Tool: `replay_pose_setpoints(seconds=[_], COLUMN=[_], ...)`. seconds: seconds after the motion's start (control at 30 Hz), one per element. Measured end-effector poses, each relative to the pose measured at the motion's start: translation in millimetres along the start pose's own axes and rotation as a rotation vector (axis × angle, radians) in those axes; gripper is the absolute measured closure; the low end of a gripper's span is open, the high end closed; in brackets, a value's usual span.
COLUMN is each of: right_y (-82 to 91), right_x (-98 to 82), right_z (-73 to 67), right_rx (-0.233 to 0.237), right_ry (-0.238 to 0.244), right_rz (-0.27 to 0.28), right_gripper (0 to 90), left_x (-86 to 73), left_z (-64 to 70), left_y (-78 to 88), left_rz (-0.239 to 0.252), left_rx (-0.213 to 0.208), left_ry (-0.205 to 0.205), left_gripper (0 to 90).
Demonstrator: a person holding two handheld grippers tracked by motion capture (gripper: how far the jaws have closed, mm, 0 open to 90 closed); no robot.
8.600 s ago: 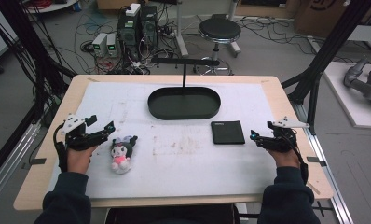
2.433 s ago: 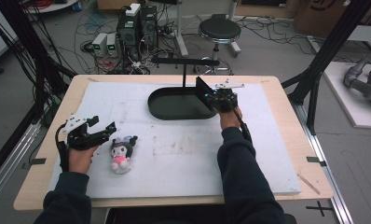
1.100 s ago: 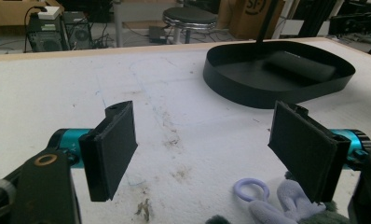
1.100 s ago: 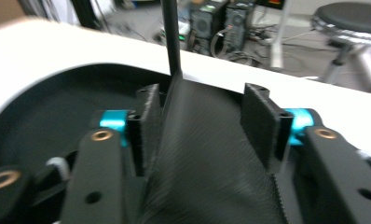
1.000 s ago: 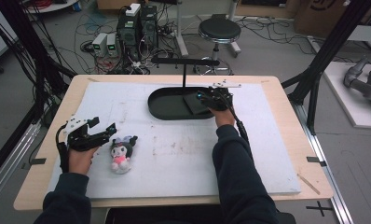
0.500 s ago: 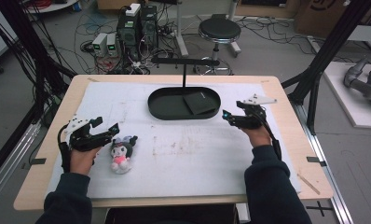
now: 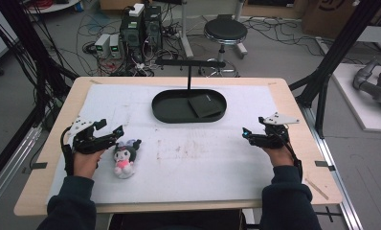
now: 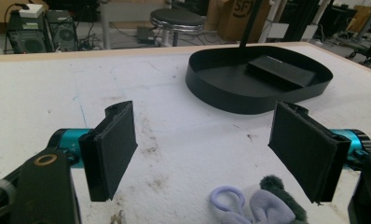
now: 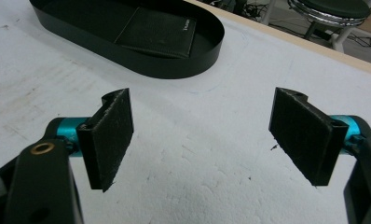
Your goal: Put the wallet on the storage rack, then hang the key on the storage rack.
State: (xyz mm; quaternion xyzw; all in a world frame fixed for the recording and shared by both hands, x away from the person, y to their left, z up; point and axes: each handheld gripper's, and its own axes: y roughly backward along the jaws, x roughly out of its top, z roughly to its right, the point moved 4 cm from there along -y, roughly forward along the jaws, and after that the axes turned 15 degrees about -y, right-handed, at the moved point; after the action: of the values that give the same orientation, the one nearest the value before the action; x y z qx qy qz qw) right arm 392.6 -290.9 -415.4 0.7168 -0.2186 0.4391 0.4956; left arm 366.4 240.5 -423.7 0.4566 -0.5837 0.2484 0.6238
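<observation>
Wallet (image 7: 204, 105) moved into tray (image 7: 165, 111), flat, black.

overhead looks down; gripper views low, sharing tray (image 7: 165, 111)

Desk (image 7: 298, 110): wood edge w/ white mat on top, stained nr centre. Floor behind: round black stool (image 7: 225, 31), PC towers (image 7: 141, 26) + small grey boxes (image 7: 108, 45), loose cables. Cardboard boxes far right. Black frame struts both sides.
</observation>
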Motion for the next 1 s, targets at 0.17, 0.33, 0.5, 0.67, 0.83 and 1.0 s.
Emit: replay_pose_setpoints(seconds=[0.17, 0.33, 0.5, 0.67, 0.83, 1.0], right_y=[2.3, 3.5, 2.1, 1.4, 1.2, 2.7], right_x=[-1.6, -1.5, -1.8, -2.9, -3.4, -4.5], right_z=[0.4, 4.4, 4.1, 3.8, 1.7, 2.5], right_rx=[-0.01, -0.022, -0.027, -0.034, -0.027, -0.02], right_ry=[-0.009, -0.032, -0.028, -0.031, -0.009, -0.015], right_rz=[0.011, 0.019, 0.014, 0.011, 0.009, 0.011], right_gripper=[22.2, 22.2, 22.2, 22.2, 22.2, 22.2], left_x=[0.5, 2.8, 3.8, 2.9, 1.6, -6.9], left_z=[0.7, 4.4, 8.8, 18.7, 30.8, 43.7], left_y=[0.4, -0.6, -2.1, -0.9, -1.0, -3.9], left_rz=[-0.006, -0.014, -0.032, -0.086, -0.163, -0.251], left_rx=[-0.005, -0.023, -0.044, -0.042, -0.008, -0.003], left_ry=[-0.003, -0.017, -0.009, -0.013, 0.003, 0.014], left_gripper=[22.5, 22.6, 22.5, 22.5, 22.5, 22.5])
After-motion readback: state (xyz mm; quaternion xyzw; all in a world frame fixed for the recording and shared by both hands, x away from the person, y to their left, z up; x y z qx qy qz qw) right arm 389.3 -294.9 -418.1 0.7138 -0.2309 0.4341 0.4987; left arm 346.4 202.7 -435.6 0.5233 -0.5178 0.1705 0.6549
